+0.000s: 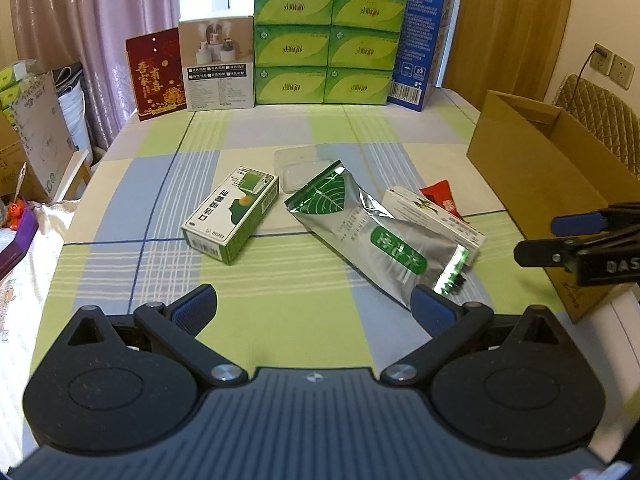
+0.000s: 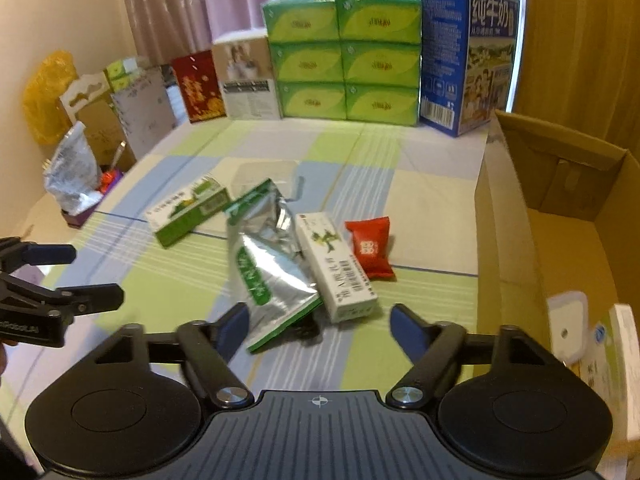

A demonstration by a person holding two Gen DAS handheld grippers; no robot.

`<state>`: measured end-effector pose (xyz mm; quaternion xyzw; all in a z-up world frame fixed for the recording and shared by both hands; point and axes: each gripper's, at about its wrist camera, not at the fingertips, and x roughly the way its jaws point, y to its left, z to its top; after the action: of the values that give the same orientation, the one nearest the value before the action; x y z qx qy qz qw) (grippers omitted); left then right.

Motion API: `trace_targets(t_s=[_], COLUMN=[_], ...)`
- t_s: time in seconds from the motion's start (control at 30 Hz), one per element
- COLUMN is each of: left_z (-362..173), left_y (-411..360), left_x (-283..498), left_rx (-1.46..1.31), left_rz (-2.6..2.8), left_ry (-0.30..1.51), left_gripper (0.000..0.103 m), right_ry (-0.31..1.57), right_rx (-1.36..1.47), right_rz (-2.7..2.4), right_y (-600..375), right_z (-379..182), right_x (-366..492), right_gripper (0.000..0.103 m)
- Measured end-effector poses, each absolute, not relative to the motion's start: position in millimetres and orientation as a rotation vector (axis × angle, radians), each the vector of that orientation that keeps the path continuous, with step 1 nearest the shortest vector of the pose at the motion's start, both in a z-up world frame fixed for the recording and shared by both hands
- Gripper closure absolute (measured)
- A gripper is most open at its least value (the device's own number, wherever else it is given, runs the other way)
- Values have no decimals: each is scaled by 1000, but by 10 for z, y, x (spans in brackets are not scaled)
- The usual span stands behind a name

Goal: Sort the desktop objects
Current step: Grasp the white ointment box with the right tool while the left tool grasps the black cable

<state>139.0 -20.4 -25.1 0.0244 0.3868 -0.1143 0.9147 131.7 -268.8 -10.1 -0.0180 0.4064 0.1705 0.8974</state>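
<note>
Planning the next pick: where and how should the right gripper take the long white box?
Grip the white box across its narrow width at mid-length, coming from above. It lies flat; the silver pouch overlaps one long side and the red packet flanks the other, so the fingers need care.

On the tabletop point(image 1: 280, 280), the foil pouch point(image 1: 372, 232) lies between two cartons: medicine box point(image 1: 232, 212) at nine o'clock, slim box point(image 1: 436, 216) at three; cardboard box point(image 1: 544, 184) farther toward three.

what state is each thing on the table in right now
left claw: open, empty
right claw: open, empty
silver and green foil pouch: lying flat, crumpled
brown cardboard box: open top
white and green carton: closed, lying flat
small red packet: sealed, lying flat
</note>
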Motion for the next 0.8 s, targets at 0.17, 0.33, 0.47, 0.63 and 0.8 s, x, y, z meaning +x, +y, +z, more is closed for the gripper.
trace_targets(t_s=[0.17,0.33,0.47,0.63,0.8], left_z=[-426,-535,-546,-587,-588], left_y=[-206,-185,-156,-120,-76], left_x=[1578,1707,1837,1918,1902], left_rx=[42,38,6,-43,-73], left_rz=[-238,-250,-252,-259,-262], left_ry=[813,833,827,844,846], left_gripper=[2,2,2,2,2], right_ry=[879,900,907,919,928], right_rx=[-80,-100,-98,-104,-110], right_rz=[335,333,348,363,382], right_y=[-2656,-2640,-2602,-2586,-2517], right_z=[-349,-542,-638,-734,-699], right_x=[1606,1827,1969,2067,1982], right_gripper=[42,45,46,48,63])
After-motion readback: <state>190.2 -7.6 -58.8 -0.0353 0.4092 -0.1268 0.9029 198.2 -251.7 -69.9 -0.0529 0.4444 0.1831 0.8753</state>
